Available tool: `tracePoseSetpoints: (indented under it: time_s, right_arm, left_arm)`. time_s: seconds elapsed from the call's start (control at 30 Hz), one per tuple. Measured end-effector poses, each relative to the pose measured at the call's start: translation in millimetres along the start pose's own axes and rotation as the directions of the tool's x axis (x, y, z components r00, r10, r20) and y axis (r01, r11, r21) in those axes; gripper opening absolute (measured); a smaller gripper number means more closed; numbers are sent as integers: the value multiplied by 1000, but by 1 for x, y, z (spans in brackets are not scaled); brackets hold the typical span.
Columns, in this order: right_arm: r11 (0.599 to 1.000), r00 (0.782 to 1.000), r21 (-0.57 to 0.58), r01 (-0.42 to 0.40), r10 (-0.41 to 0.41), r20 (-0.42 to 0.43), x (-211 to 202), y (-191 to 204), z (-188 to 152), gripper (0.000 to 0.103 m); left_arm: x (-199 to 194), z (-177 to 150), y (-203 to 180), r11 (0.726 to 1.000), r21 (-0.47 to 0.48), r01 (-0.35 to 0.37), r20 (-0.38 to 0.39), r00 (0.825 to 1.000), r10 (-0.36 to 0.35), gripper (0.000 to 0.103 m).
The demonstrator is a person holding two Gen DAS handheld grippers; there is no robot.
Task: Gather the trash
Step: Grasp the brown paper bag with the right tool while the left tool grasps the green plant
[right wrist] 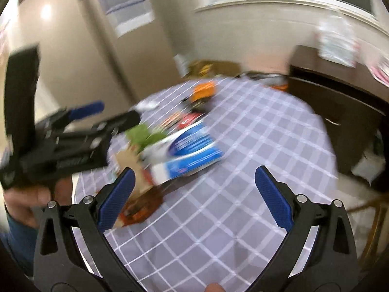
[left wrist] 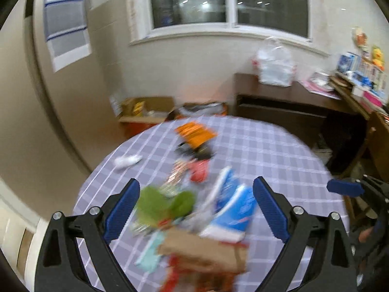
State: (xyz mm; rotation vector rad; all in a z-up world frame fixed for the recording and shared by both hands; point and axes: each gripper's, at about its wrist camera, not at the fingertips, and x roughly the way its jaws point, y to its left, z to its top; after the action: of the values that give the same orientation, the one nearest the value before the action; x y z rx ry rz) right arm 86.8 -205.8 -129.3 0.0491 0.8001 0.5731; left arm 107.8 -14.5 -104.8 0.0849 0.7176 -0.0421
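A pile of trash lies on a round table with a lilac checked cloth (left wrist: 267,150). It holds a blue-and-white packet (left wrist: 233,204), a green wrapper (left wrist: 158,204), a brown paper bag (left wrist: 204,250), a red wrapper (left wrist: 199,170), an orange packet (left wrist: 194,133) and a white crumpled tissue (left wrist: 126,161). My left gripper (left wrist: 195,187) is open and empty above the pile. My right gripper (right wrist: 194,177) is open and empty over the cloth (right wrist: 243,194), right of the blue-and-white packet (right wrist: 189,148). The left gripper shows in the right wrist view (right wrist: 97,114). Both views are blurred.
A dark wooden sideboard (left wrist: 279,102) stands behind the table with a white plastic bag (left wrist: 274,65) on it. Cardboard boxes (left wrist: 145,112) sit on the floor by the wall. A wooden chair (left wrist: 374,146) is at the right. A window (left wrist: 228,2) is above.
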Motion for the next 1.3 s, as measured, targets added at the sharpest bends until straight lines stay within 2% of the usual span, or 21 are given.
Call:
tracePoseSetpoints:
  time_s: [0.17,0.37,0.4,0.43,0.47,0.5,0.57,0.73,0.93,1.07,1.13,1.2,1.27,1.3]
  right_arm:
    - [989,995,-129,-78,69,-76,42,37,-16,97]
    - [957,994,-280,-78,53,-96,76,73,-18,96]
    - [953,994,-294,-77,49,-100,81,75,-17,93]
    - [948,993,-310,-73,41,-107,87,78,-17,85]
    - [946,992,-315,-75,39,-119,90,78,-16,57]
    - [946,989,-311,-89,47,-139,95,77,-15,49]
    - [948,989,-302,-98,58,-138,94,74,-16,46]
    - [959,987,-250,-135,107,-122,70,56,-24,45]
    - [983,990,-131,-127,116,-85,40,18,-30,45]
    - [994,993,-63,-94,89,-72,27,-7,-39,45]
    - [995,994,-45,-86,83,-66,22,-14,-41,45]
    - [996,995,-31,-84,82,-60,17,-20,-43,45]
    - [997,996,-27,-77,75,-54,11,-24,-44,45]
    - [997,996,-24,-72,70,-50,12,-27,-43,45]
  left_arm:
    - [6,-26,47,995,-45,-85,-53,995,83,92]
    - [9,-49,88,983,-114,-142,-103,986,131,92]
    - [8,-51,92,982,-121,-145,-107,985,133,92]
    - [8,-54,95,981,-127,-149,-110,985,135,92]
    - [8,-55,98,980,-131,-153,-114,984,138,92]
    - [9,-56,99,979,-132,-153,-116,984,138,92]
    - [11,-55,98,980,-128,-150,-117,984,135,92]
    - [24,-50,87,989,-94,-114,-127,987,101,92]
    - [56,-44,64,996,-30,-83,-157,985,77,92]
    - [77,-38,57,995,0,-97,-184,978,95,92]
    - [85,-37,57,996,-3,-89,-193,977,87,79]
    - [93,-38,60,999,-28,-44,-229,973,37,41]
    - [94,-38,64,998,-63,-15,-230,973,0,35]
    - [93,-39,63,998,-58,-11,-228,974,-2,27]
